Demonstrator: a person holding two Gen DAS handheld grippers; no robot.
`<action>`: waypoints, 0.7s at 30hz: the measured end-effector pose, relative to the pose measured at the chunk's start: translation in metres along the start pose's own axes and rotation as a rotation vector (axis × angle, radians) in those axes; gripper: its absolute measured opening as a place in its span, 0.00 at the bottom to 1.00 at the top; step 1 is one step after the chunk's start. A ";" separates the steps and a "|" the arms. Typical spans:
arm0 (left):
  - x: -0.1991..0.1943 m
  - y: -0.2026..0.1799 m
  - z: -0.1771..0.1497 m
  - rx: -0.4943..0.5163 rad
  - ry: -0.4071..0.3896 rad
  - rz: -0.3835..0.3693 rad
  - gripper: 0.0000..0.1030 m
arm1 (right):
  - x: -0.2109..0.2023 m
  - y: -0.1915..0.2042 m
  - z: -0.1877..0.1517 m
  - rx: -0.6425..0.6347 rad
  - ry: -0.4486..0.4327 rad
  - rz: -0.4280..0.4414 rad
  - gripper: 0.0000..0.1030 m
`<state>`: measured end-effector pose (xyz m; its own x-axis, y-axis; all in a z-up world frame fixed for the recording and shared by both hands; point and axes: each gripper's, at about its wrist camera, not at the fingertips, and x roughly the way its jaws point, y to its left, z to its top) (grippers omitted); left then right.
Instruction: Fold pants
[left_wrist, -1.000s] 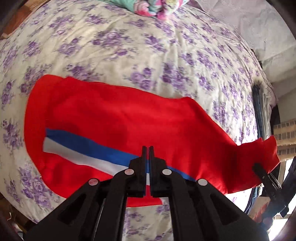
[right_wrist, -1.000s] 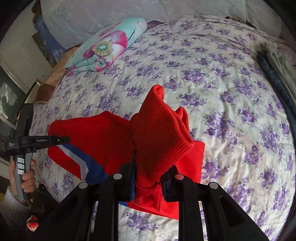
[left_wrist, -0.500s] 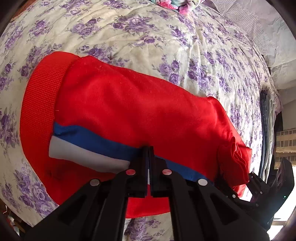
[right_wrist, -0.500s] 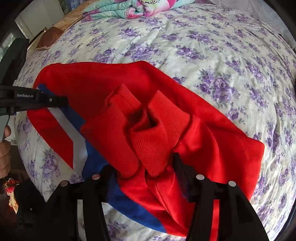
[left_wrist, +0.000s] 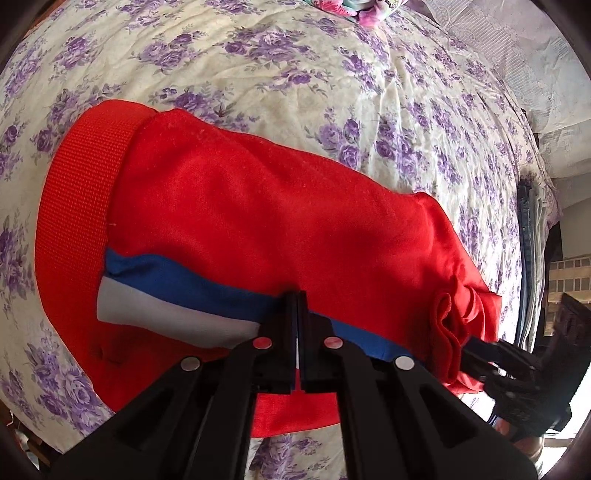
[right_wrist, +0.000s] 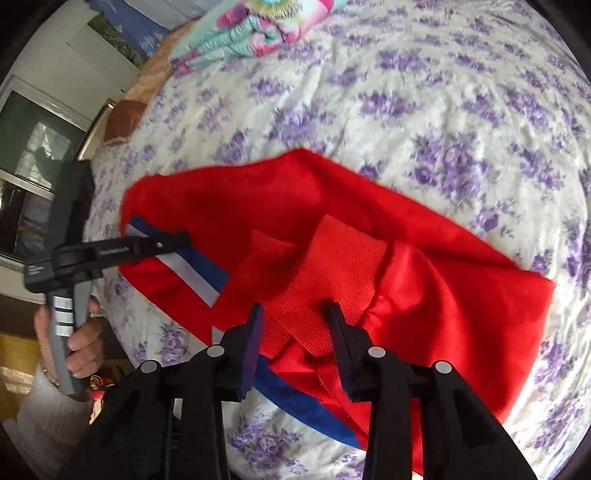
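Pants (left_wrist: 258, 229) pinched by left gripper (left_wrist: 297, 306) on bedspread (left_wrist: 295, 74).

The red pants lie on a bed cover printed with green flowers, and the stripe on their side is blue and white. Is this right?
Not quite: the flowers on the bed cover are purple, as the left wrist view shows. The red pants do carry a blue and white stripe.

Pants (right_wrist: 424, 280) spread across the bedspread (right_wrist: 424, 92) at frame centre, cuff (right_wrist: 332, 266) folded on top of them, right gripper (right_wrist: 295, 314) over the cuff, left gripper (right_wrist: 177, 240) on the pants' left edge, folded blanket (right_wrist: 251, 26) at upper left, behind the pants
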<state>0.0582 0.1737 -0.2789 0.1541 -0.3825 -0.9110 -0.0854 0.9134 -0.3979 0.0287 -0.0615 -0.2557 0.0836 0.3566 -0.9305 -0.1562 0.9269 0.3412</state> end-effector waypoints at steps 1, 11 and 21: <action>0.000 0.000 0.000 -0.004 0.000 -0.004 0.01 | 0.006 0.001 0.000 -0.002 -0.010 -0.005 0.34; -0.098 0.022 -0.034 -0.055 -0.196 -0.010 0.42 | -0.057 0.032 -0.010 -0.092 -0.106 -0.051 0.36; -0.074 0.077 -0.056 -0.270 -0.123 -0.100 0.45 | -0.080 0.013 -0.037 -0.014 -0.103 -0.056 0.39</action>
<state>-0.0144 0.2646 -0.2485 0.2918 -0.4340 -0.8524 -0.3200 0.7955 -0.5146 -0.0161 -0.0820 -0.1818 0.1930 0.3151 -0.9292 -0.1620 0.9443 0.2866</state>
